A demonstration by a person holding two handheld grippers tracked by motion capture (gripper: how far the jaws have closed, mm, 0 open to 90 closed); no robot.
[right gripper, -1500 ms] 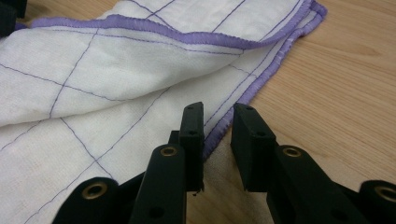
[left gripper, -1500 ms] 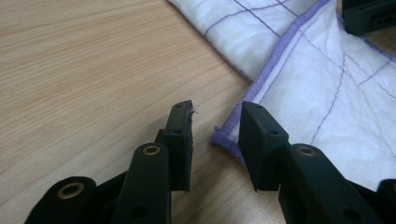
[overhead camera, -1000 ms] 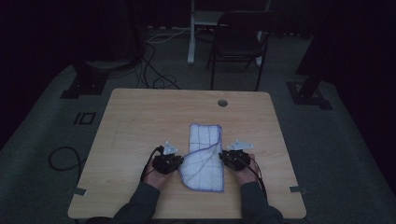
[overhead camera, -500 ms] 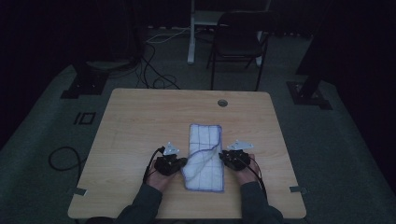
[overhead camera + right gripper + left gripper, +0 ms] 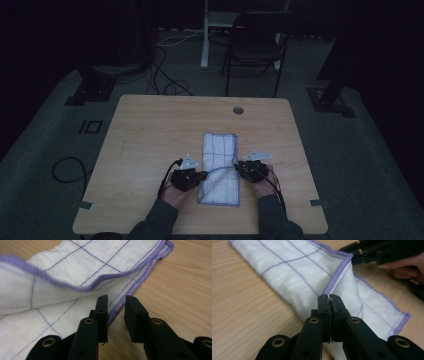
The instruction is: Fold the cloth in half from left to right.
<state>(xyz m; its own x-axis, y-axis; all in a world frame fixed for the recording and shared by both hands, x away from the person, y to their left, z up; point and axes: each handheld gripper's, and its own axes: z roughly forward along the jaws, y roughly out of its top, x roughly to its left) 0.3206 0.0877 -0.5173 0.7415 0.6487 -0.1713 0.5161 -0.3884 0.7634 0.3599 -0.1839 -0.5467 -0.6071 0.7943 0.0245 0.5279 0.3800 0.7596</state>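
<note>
One cloth point(image 5: 220, 165), lengthwise away from person

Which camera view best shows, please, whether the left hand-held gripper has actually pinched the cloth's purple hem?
The left gripper view: the left hand-held gripper is shut on the cloth hem. The high view shows it small and dim; the right gripper view shows only cloth.

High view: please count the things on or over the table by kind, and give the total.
Cloth, white with purple lines: 1
Hand-held gripper: 2, left and right
Round hole in the tabletop: 1
Total: 4
</note>
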